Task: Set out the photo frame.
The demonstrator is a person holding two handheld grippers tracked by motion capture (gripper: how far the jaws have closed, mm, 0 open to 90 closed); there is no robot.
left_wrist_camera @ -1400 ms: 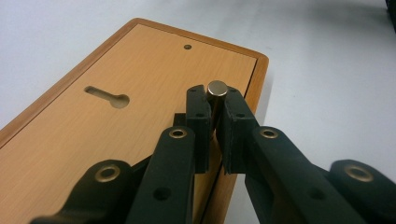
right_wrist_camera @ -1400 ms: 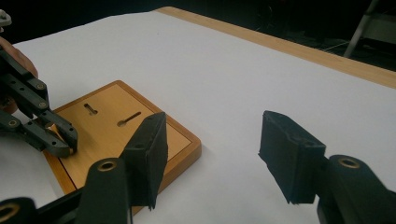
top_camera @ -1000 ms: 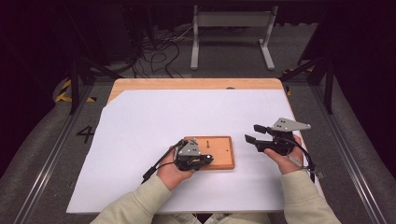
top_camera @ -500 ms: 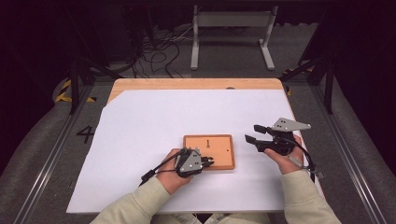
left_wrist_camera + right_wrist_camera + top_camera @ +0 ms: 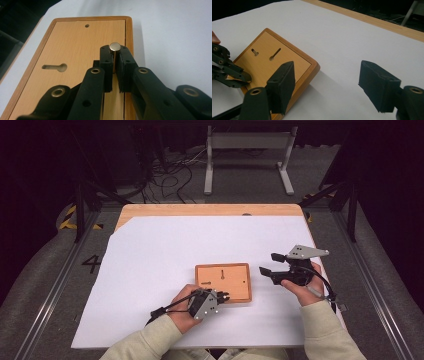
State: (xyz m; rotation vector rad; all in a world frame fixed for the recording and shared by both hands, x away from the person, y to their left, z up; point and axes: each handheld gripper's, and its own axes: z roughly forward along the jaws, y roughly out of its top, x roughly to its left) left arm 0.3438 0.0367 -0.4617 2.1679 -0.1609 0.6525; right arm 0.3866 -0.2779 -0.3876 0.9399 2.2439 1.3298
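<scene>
One board (image 5: 223,281); one pin (image 5: 114,47); two slots.

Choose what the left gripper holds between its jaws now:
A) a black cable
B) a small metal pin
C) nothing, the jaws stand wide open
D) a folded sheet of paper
B: in the left gripper view the left gripper pinches a small metal pin above the wooden board.

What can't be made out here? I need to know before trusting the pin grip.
- Pin's lower end: left gripper view, hidden by the left gripper's pads.
- Pin in the high view: too small.
- Board's near corner: right gripper view, behind the right gripper's jaw.
</scene>
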